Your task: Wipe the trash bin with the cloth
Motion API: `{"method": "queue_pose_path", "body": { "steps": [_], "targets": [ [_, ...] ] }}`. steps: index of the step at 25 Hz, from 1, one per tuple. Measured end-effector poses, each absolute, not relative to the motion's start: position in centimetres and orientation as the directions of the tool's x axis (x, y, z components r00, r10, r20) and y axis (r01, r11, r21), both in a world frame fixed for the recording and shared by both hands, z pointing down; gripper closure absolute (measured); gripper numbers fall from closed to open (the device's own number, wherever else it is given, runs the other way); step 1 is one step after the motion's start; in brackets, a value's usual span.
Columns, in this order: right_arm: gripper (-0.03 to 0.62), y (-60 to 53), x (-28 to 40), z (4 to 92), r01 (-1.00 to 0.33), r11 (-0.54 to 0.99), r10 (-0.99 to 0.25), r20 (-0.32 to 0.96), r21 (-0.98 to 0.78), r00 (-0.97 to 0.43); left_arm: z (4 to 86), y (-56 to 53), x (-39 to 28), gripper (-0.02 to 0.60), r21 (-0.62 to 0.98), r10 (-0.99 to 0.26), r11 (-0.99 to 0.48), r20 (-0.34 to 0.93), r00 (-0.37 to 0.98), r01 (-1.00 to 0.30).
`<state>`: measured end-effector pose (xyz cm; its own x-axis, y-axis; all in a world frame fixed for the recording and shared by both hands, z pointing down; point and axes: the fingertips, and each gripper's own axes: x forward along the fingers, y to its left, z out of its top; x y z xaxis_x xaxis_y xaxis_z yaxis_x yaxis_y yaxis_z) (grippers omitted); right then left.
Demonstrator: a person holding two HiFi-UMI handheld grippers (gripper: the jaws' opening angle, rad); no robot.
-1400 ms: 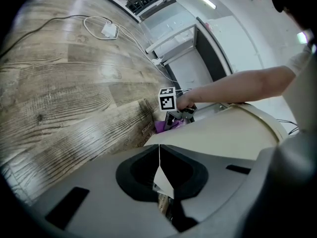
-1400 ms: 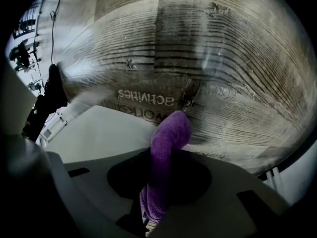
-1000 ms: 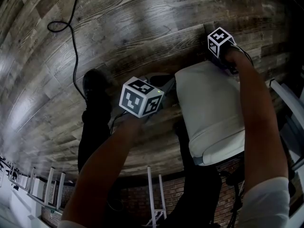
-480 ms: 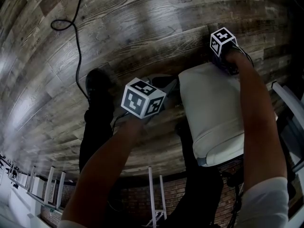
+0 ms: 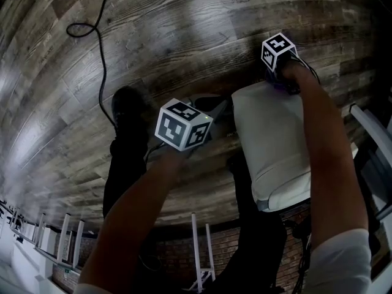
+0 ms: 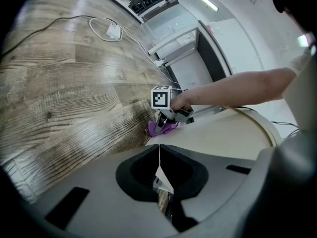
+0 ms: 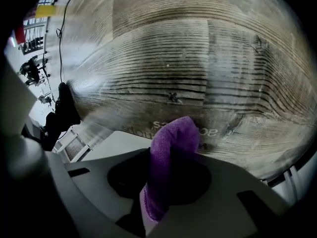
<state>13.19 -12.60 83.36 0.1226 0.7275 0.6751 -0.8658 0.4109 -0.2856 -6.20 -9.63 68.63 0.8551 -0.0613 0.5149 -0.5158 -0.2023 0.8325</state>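
Right gripper (image 7: 159, 192) is clamping the purple cloth (image 7: 171, 148), pressing it against the far end of the white trash bin (image 5: 272, 139), which is sitting tipped between both arms over the wooden floor (image 5: 184, 35). Left gripper (image 6: 163, 187) is pinching the bin's thin near edge (a slim hold, by the look of it). The danger here: a hard shove with the cloth is likely to twist that edge free, and the bin goes rolling.
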Motion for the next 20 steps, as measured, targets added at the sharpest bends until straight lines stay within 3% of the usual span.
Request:
{"method": "queue_pose_path", "body": {
  "steps": [20],
  "targets": [
    [0.505,-8.1,4.8,83.8,-0.802,0.502,0.730,0.655,-0.324,0.192,68.7,-8.9,-10.3,0.577,0.830,-0.094,-0.175,0.521,0.848,-0.530]
  ]
}}
